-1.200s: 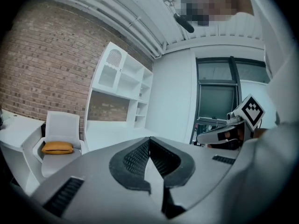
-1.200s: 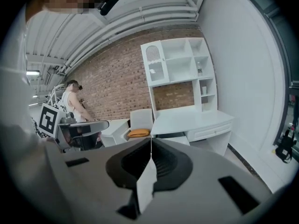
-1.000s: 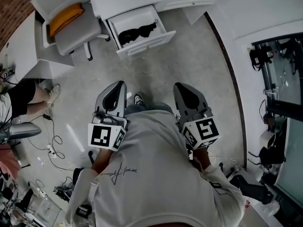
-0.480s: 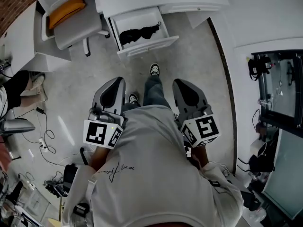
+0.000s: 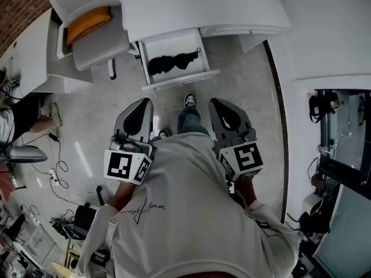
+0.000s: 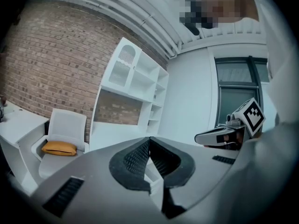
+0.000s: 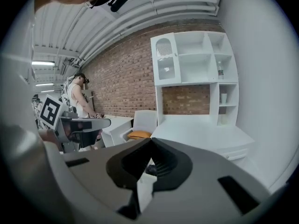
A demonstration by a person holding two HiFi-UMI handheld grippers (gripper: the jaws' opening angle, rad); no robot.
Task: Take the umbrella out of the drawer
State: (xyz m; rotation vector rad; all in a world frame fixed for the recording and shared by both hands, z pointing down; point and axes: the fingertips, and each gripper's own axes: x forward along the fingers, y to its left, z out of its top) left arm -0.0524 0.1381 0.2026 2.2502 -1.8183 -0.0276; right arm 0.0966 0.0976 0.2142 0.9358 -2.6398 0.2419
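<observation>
Drawer: open white drawer (image 5: 181,80), black folded umbrella (image 5: 173,62) inside, nearer now, almost reachable.
Tools: left tool (image 5: 146,104), right tool (image 5: 217,104) both together, empty.

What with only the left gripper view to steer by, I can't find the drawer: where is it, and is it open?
Observer: In the head view, the drawer stands pulled open from the white desk, near the top centre of the picture.
Operator: Is the umbrella in there?
Observer: Yes. The black folded umbrella lies inside it, untouched.
Operator: And the right gripper's jaws?
Observer: The right gripper is shut with nothing held, well short of the drawer.
</observation>
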